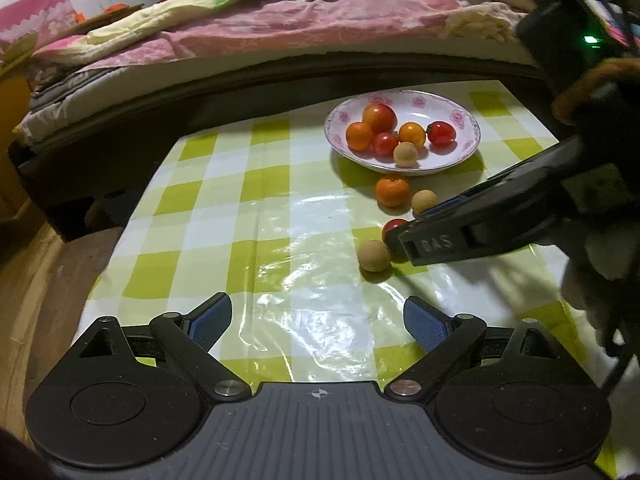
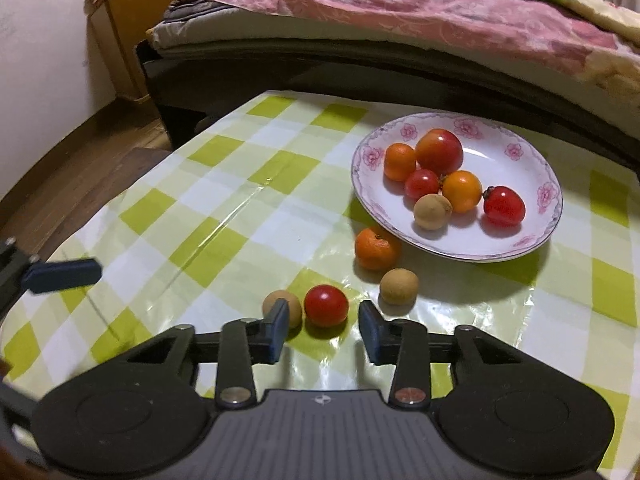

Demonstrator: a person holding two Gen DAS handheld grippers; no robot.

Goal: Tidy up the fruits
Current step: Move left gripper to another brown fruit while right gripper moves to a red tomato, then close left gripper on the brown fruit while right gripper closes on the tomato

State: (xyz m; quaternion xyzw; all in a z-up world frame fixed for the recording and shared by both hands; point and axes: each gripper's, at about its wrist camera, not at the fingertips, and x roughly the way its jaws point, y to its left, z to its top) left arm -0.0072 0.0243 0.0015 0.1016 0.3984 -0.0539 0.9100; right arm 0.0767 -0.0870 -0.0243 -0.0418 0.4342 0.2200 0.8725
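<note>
Red tomato (image 2: 326,305) lies just ahead of the right gripper (image 2: 324,330) jaws, untouched

- Left wrist view looks down over the desk (image 1: 224,216) from its near edge, toward the bed (image 1: 280,32).
- Right wrist view sits closer (both share the plate (image 2: 516,248)).

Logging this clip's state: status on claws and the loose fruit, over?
Left claw open, empty. Right claw open, red tomato at its gap, untouched. Four fruits off the plate. Tan fruit crowds the tomato, behind one finger.
</note>
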